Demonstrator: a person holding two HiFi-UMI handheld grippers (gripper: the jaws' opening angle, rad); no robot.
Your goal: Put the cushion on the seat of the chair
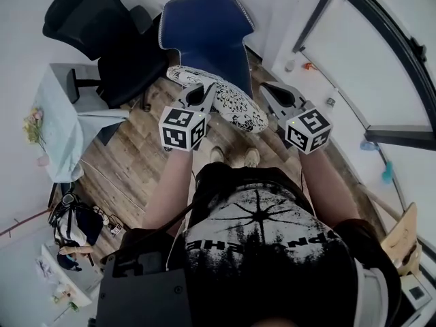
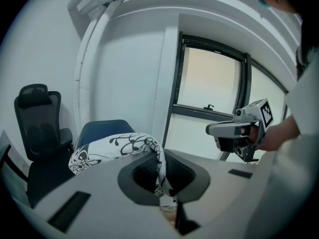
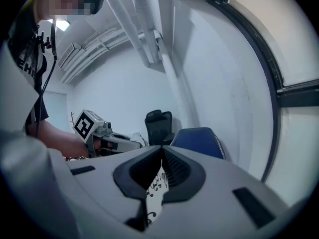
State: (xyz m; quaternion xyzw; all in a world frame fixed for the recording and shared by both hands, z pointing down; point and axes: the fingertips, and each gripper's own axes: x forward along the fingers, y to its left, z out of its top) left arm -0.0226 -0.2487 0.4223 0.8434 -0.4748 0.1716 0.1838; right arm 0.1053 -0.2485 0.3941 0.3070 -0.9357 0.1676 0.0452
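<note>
A white cushion (image 1: 235, 104) with a black pattern hangs in the air between my two grippers, just in front of the blue chair (image 1: 208, 36). The left gripper (image 1: 206, 92) is shut on its left edge. The right gripper (image 1: 267, 90) is shut on its right edge. In the left gripper view, cushion (image 2: 112, 147) fabric runs between the closed jaws of the left gripper (image 2: 162, 158), with the blue chair (image 2: 99, 129) behind. In the right gripper view, a strip of patterned cushion (image 3: 155, 189) is pinched in the right gripper (image 3: 162, 158), and the blue chair (image 3: 197, 137) stands ahead.
A black office chair (image 1: 102, 33) stands left of the blue one. A table with a pale cloth (image 1: 61, 114) is at the left, bags (image 1: 75, 223) lie on the wooden floor below it. A window wall (image 1: 381, 67) runs along the right.
</note>
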